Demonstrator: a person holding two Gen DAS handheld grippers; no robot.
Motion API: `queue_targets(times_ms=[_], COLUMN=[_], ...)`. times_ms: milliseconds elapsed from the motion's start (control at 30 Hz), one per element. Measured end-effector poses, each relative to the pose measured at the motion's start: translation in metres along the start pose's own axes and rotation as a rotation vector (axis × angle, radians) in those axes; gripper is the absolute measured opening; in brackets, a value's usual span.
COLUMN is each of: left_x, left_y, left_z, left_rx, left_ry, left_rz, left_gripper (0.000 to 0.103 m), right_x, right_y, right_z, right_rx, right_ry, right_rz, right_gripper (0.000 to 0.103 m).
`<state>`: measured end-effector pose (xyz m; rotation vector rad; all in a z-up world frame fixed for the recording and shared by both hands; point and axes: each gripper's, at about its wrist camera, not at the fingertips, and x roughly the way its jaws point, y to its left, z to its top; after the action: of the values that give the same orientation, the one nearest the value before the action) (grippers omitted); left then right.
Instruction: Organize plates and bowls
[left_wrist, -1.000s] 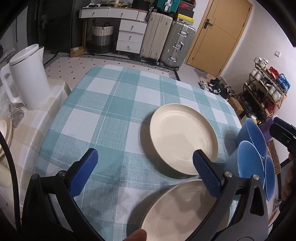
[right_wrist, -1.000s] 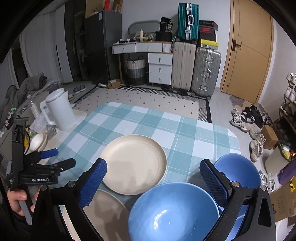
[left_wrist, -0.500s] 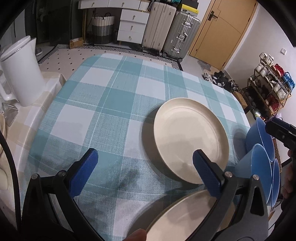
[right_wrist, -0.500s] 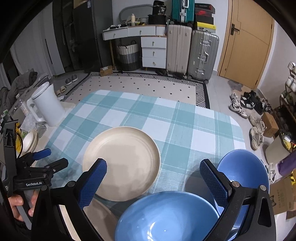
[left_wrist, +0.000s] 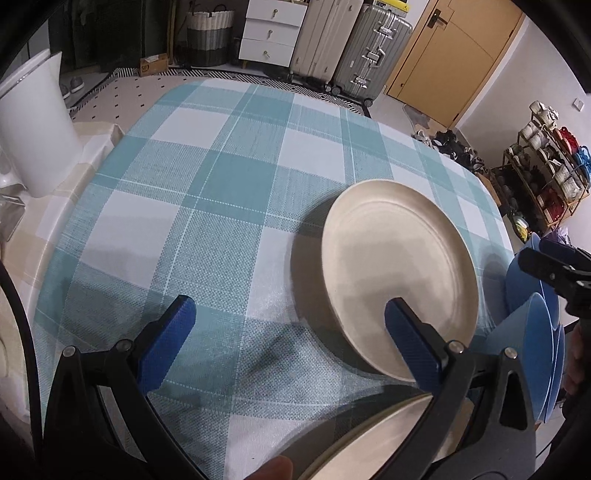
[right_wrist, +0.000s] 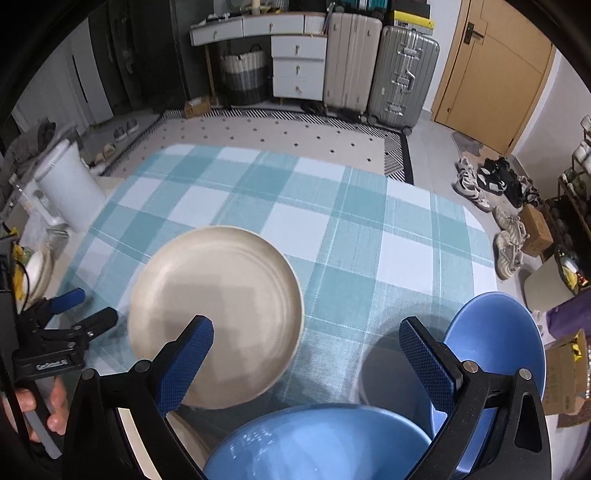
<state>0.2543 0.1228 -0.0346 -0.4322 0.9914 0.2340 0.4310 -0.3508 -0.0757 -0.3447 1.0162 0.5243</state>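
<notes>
A cream plate (left_wrist: 399, 280) (right_wrist: 218, 310) lies flat on the teal checked tablecloth (left_wrist: 229, 177). A second cream plate (left_wrist: 369, 439) (right_wrist: 184, 439) sits at the near edge, mostly hidden under the grippers. One blue bowl (right_wrist: 321, 443) is right below my right gripper (right_wrist: 306, 326), another blue bowl (right_wrist: 495, 343) stands to its right. In the left wrist view the blue bowls (left_wrist: 539, 332) show at the far right. My left gripper (left_wrist: 288, 310) (right_wrist: 94, 304) hovers open left of the plate, its right finger overlapping the plate's near rim. Both grippers hold nothing.
A white kettle (left_wrist: 33, 125) (right_wrist: 62, 184) stands on a beige cloth left of the table. A small dish (right_wrist: 37, 273) lies near it. Suitcases (right_wrist: 402, 74), drawers and a door line the far wall. Shoes and a rack (left_wrist: 546, 173) are on the right.
Both grippers have moved forward and lower over the table, so the flat cream plate looks larger and nearer. Both stay open. The plates and bowls have not moved.
</notes>
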Motion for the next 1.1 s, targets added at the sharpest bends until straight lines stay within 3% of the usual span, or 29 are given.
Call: queue_targets(times_ms=[767,1100], left_x=[0.039,0.038], left_y=[0.004,0.005], left_z=[-0.001,-0.002], left_rx=[-0.03,-0.02], left_ry=[0.094,0.08], left_rz=[-0.004,-0.017], left_gripper=[0.102,0.099], right_x=[0.063,0.079], right_y=[-0.005,-0.001], right_z=[0.009,0.009], right_rx=[-0.021,-0.038], right_ry=[0.162,0.2], right_rz=[0.023,0.048], right_gripper=[0.101,0.075])
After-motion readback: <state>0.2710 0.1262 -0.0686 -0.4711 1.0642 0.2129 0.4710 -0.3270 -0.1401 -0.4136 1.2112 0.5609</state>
